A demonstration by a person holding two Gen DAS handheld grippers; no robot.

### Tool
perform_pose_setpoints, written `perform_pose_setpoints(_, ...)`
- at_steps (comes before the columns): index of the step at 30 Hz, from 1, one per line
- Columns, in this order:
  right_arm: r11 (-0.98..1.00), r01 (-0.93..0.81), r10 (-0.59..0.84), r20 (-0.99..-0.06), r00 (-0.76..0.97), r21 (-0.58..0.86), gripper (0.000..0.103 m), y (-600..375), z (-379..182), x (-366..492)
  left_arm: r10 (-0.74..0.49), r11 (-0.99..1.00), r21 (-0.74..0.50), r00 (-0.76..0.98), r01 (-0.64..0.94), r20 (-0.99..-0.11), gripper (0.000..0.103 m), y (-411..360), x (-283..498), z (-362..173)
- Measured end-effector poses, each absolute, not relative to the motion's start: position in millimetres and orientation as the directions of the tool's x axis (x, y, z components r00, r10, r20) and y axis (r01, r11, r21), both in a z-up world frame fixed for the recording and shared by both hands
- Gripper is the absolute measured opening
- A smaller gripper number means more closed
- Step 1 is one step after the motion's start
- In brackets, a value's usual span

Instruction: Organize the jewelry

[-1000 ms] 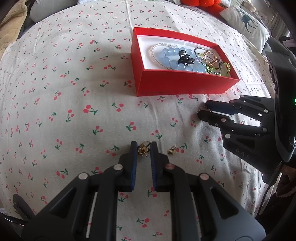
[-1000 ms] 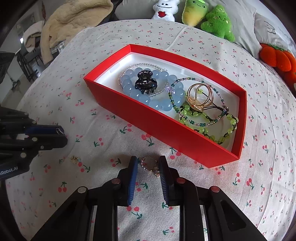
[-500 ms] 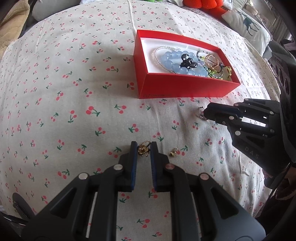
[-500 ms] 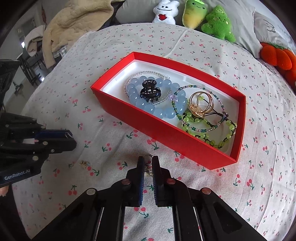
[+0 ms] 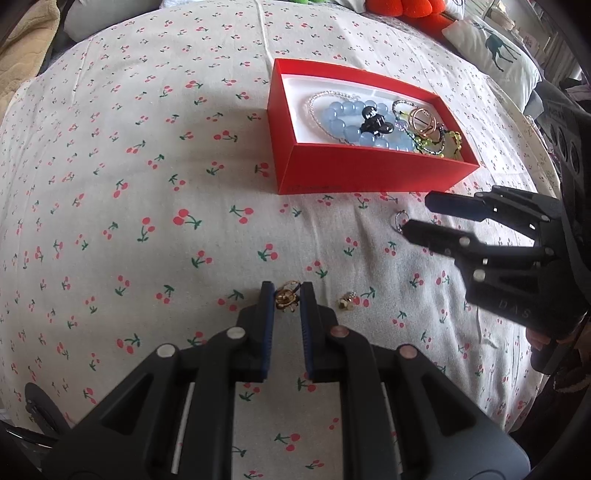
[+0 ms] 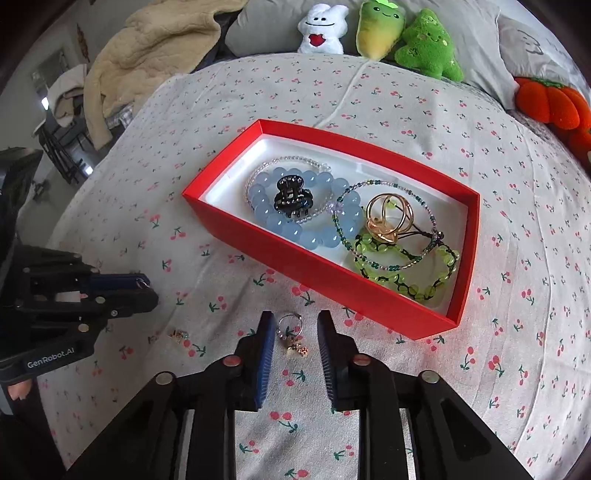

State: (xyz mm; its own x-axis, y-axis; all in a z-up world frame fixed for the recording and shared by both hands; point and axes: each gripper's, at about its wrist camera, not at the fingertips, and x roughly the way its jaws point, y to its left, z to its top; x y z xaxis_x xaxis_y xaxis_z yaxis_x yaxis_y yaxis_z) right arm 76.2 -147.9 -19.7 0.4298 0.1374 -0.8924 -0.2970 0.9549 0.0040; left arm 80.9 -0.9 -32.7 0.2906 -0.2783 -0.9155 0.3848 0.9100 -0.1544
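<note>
- Cherry-printed cream bedspread [image 5: 147, 166] is carrying everything, with both tools pointing steeply down at it.
- Left tool [image 5: 287, 291] is gripping a small gold ring with a rounded ornament [image 5: 285, 296] between its blue-padded fingers [image 5: 266, 310], clenched narrowly on it just above the fabric; in the right wrist view the ring is showing at the tips of that tool [image 6: 142, 282].
- Tiny gold-coloured stud [image 5: 345, 302] is lying on the bedspread just beside the left tool's right finger, apart from it.
- Right tool [image 6: 295, 332] is opening its jaws; a thin silver ring with small gold-and-stone charms [image 6: 291, 334] is lying on the bedspread between them, and the pads are not pressing on it. In the left wrist view this ring [image 5: 400, 220] is sitting at the tip of the right tool [image 5: 417, 218].
- Red rectangular cardboard box with a white lining [image 6: 314, 266] is sitting just beyond the right tool, holding a pale blue bead bracelet [image 6: 280, 225], a black claw hair clip [image 6: 291, 197], a gold wire ring piece [image 6: 388, 218] and green bead strands [image 6: 402, 266].
- Plush toys [image 6: 376, 29] are lining the far edge of the bed.
</note>
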Motion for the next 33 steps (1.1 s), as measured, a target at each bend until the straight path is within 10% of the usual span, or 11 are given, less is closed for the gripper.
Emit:
perform_pose_setpoints(4,0.951,-0.308,0.121,-0.889,0.442,-0.023,0.066,-142,-24,74,-0.280,0.910,-0.158,0.289,0.384,-0.915,0.015,0,82,-33)
perform_pose_setpoints(20,0.945,-0.323,0.097,-0.904,0.417,-0.048,0.008,-129,-42,85,-0.277,0.912,-0.158,0.282,0.378,-0.919,0.015,-3,84,-35)
perform_pose_setpoints(33,0.960,-0.265,0.205,-0.868,0.452,0.088,0.004,-153,-5,82,-0.289,0.916,-0.169,0.308,0.363,-0.906,0.015,2,85,-27)
